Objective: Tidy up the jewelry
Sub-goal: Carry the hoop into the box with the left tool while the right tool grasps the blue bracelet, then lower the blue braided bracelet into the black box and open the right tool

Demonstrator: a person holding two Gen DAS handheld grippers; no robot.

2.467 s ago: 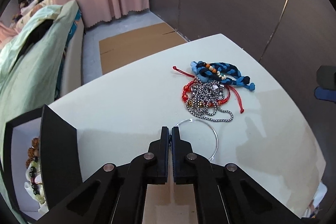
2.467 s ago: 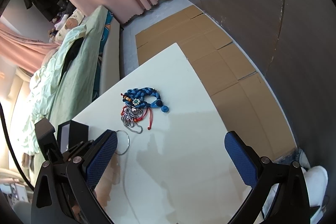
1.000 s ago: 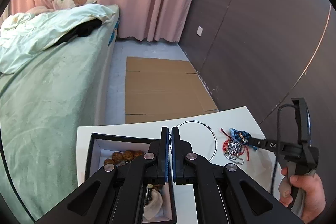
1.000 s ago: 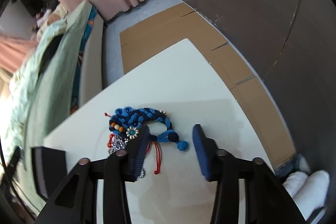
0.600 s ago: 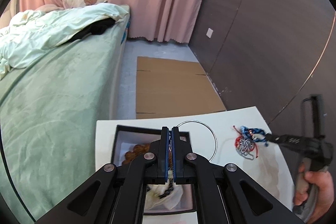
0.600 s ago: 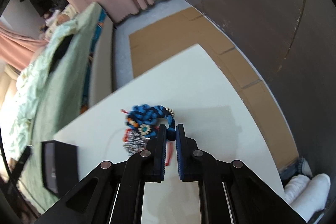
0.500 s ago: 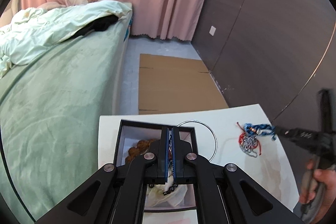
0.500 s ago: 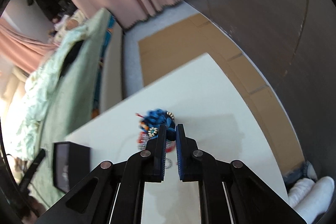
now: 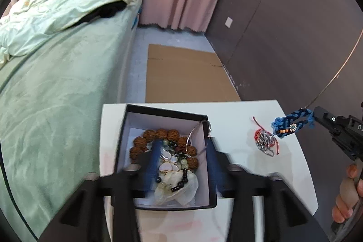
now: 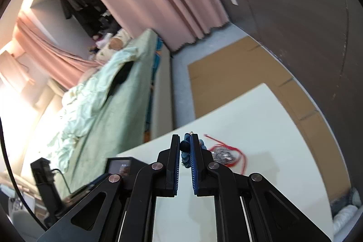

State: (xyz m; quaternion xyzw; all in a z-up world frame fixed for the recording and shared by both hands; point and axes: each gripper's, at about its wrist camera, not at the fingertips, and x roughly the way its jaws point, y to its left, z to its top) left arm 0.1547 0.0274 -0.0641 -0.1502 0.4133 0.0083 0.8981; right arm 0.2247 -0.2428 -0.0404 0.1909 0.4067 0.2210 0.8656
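Observation:
A black jewelry box [image 9: 127, 126] with a white inside sits on the white table [image 9: 236, 112]. It holds brown bead bracelets [image 9: 156, 135], other beads and a thin silver hoop [image 9: 192, 133] leaning on its right wall. My left gripper [image 9: 183, 151] is open above the box, fingers blurred. My right gripper [image 10: 185, 146] is shut on a blue braided bracelet [image 9: 292, 123], also seen between its fingers [image 10: 185, 151], held above the table. A silver chain with red cord [image 9: 264, 140] lies on the table, also in the right wrist view [image 10: 223, 154].
A green bed [image 9: 56, 83] runs along the table's left. Cardboard sheets [image 9: 188, 74] lie on the floor beyond the table. A dark wall panel [image 9: 283, 37] stands at the right. The box also shows in the right wrist view [image 10: 120, 166].
My left gripper opened over the box and let the silver hoop drop into it. My right gripper closed on the blue bracelet and lifted it off the pile.

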